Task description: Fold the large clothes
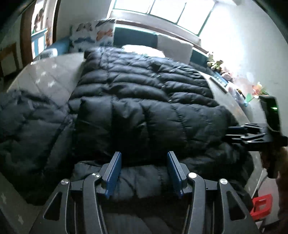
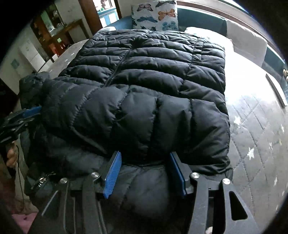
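A black quilted puffer jacket lies spread on the bed, with its near end doubled over into a thick roll. In the left wrist view my left gripper has that roll between its blue pads, which press into the fabric. My right gripper grips the same roll further right, the padding bulging between its jaws. Each gripper shows in the other's view: the right one at the jacket's right edge, the left one at its left edge, with a person's hand behind it.
The bed has a grey star-print cover. A butterfly cushion and a white pillow lie at the far end. Another dark padded piece lies at the left. Soft toys line the wall; a red stool stands on the floor.
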`<state>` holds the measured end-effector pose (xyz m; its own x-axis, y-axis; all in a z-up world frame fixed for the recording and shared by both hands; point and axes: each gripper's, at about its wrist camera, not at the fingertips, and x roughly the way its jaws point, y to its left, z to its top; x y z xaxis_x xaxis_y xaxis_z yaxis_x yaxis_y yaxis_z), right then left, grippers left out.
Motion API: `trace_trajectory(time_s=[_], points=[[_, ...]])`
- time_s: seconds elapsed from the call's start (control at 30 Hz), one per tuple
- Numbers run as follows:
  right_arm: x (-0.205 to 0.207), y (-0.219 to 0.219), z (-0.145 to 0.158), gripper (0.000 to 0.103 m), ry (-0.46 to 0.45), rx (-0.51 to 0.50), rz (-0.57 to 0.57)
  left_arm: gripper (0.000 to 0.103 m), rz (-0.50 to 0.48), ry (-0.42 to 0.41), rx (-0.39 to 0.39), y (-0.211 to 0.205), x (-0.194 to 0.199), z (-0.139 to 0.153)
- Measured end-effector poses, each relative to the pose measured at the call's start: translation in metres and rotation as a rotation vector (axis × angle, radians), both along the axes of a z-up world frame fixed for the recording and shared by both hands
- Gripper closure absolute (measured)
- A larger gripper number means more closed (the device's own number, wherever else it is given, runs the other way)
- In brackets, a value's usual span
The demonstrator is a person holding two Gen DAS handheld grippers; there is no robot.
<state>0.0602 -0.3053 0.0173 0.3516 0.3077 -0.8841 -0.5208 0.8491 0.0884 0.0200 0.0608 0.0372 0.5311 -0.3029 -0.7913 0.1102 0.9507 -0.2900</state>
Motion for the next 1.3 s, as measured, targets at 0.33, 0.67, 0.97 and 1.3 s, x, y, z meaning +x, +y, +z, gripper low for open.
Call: trace_trajectory(time_s=[0.33,0.67,0.97,1.3], points=[[0.003,0.038,-0.002,0.029,-0.019,-0.007,0.054,0.048,0.057,-0.078,-0.059,0.034,-0.006,0.031],[0.005,0.044,-0.005,0.020,-0.024,-0.005,0.066,0.048,0.447,0.021,-0.083,0.159,0.003,0.003],[0.003,0.045,-0.008,0.018,-0.023,-0.019,0.079,0.048,0.571,-0.016,-0.196,0.203,-0.019,-0.016],[0.002,0.047,-0.009,0.014,-0.032,-0.011,0.088,0.048,0.721,-0.094,-0.390,0.294,-0.056,0.017]])
